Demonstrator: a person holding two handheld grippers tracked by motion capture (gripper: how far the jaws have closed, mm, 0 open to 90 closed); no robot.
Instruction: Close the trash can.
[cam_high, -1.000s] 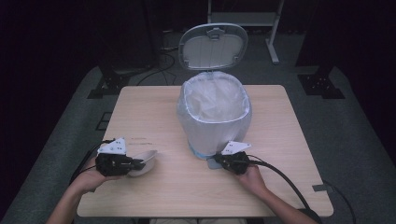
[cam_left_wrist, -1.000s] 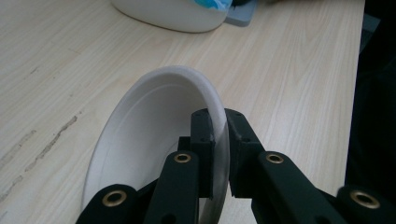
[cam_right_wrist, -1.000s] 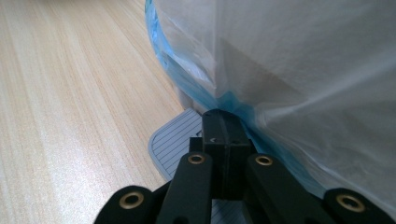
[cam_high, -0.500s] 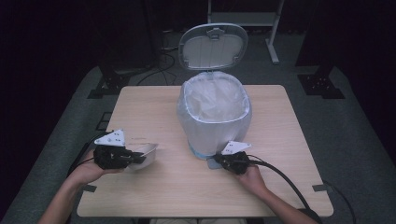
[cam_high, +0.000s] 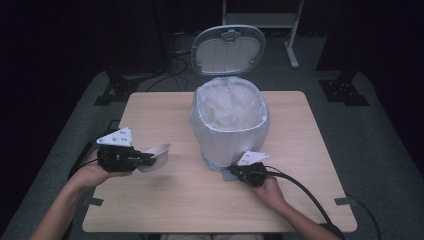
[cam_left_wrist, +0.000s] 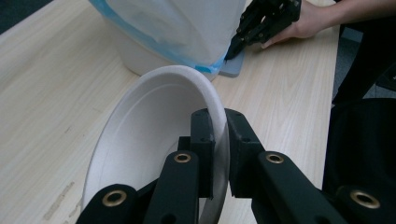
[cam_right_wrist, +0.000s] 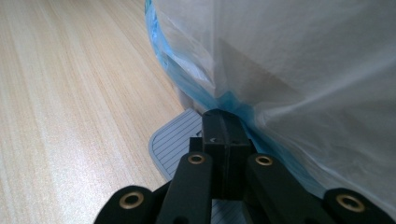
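Left gripper (cam_high: 150, 160) clamps empty bowl (cam_high: 155, 154) rim. Right gripper (cam_high: 236, 172) clenched, pressing pedal (cam_right_wrist: 180, 140). Bin (cam_high: 229, 120) open, bag-lined.

Dark room w/ grey carpet floor (cam_high: 370, 150), light wood table (cam_high: 165, 210), black stands.

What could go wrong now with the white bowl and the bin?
1. The left gripper pinches only the thin rim of the white bowl, so the bowl might twist or slip out on the way.
2. The right gripper, jaws shut, presses the grey pedal; if it slides off, the lid could drop shut.
3. The bowl could snag the loose liner bag.
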